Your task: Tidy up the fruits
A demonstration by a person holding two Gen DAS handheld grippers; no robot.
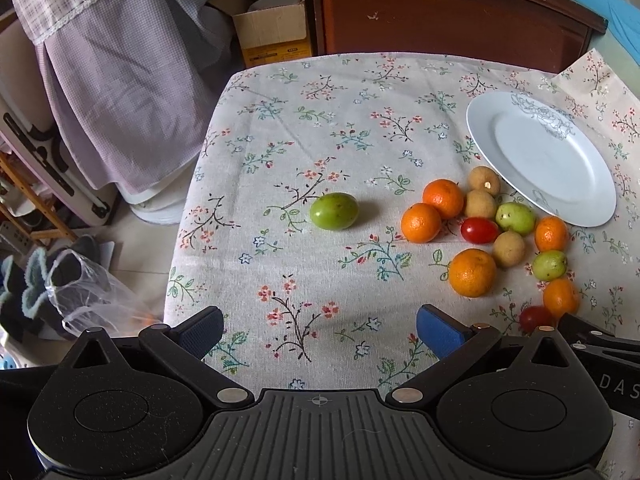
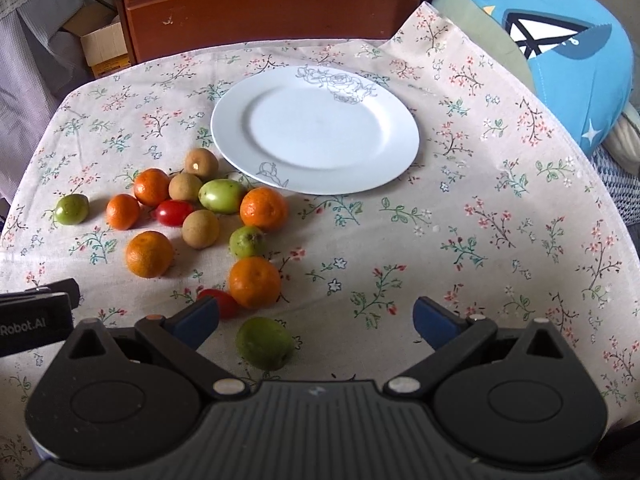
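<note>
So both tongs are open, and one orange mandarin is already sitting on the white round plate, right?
Not quite. The white round plate holds no fruit; the right wrist view shows the orange mandarins beside it on the floral tablecloth. Both left tongs and right tongs are open.

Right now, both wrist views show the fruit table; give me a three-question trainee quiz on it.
1. True or false: the white plate already holds fruit.
2. In the right wrist view, how many oranges lie on the tablecloth? A) three B) five C) seven
3. Fill in: the green fruit nearest the right gripper lies ___ its open fingers.

Key: 1 false; 2 B; 3 between. The left gripper is open too.
</note>
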